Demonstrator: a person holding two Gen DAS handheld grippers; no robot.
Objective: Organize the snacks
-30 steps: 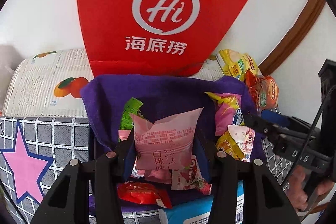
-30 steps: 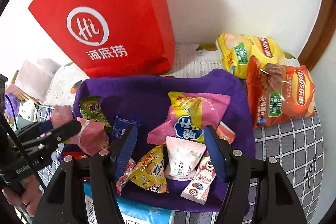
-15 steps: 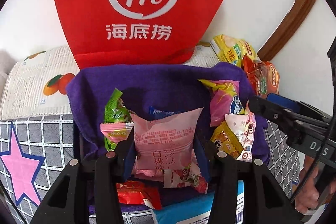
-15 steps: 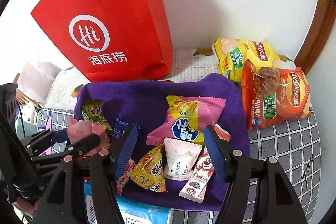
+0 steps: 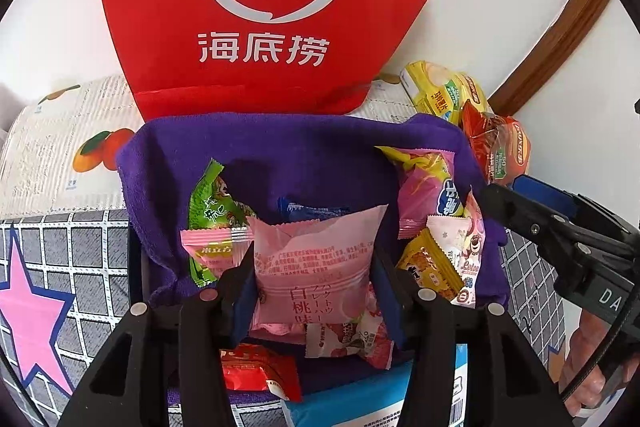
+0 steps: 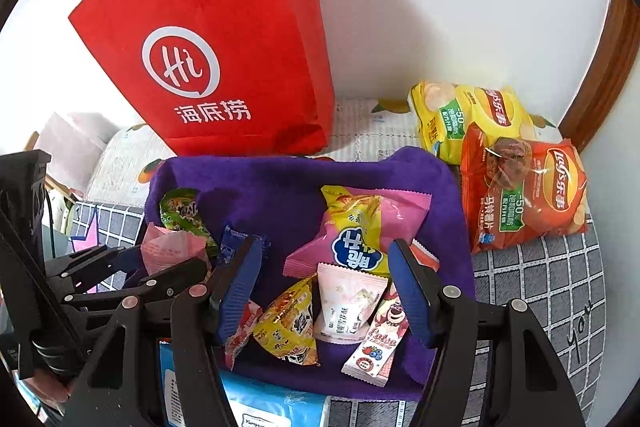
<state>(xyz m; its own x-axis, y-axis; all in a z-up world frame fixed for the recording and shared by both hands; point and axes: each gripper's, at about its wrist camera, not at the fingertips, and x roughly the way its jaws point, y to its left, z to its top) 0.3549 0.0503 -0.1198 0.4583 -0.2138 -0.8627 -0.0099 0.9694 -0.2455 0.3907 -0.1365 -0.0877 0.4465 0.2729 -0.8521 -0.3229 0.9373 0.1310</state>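
A: Where do the snacks lie?

B: Most sit in the purple cloth-lined basket (image 6: 280, 187), which stands on the grey checked worktop (image 6: 540, 287) in front of the upright red paper bag with a white "Hi" logo (image 6: 208, 67). Two crisp packets, one yellow (image 6: 468, 119) and one orange (image 6: 524, 187), lie on the worktop just right of the basket.

A: And the left gripper (image 5: 314, 279)?

B: It has the pale pink square pastry packet (image 5: 316, 267) between its jaws, above the basket. The jaws are opening, yet the pads still touch the packet's sides.

A: The right gripper (image 6: 324, 291)?

B: Its jaws stand about half open over the basket's front right and hold nothing. Below them lie a yellow wrapped snack (image 6: 290, 323), a white and pink sachet (image 6: 348, 307) and a pink bear-printed bar (image 6: 380, 339). A pink and yellow packet (image 6: 360, 227) lies just behind those.

A: Anything else inside?

B: A green wrapper (image 5: 212, 211) at the left wall, and a red packet (image 5: 260, 371) near the front.
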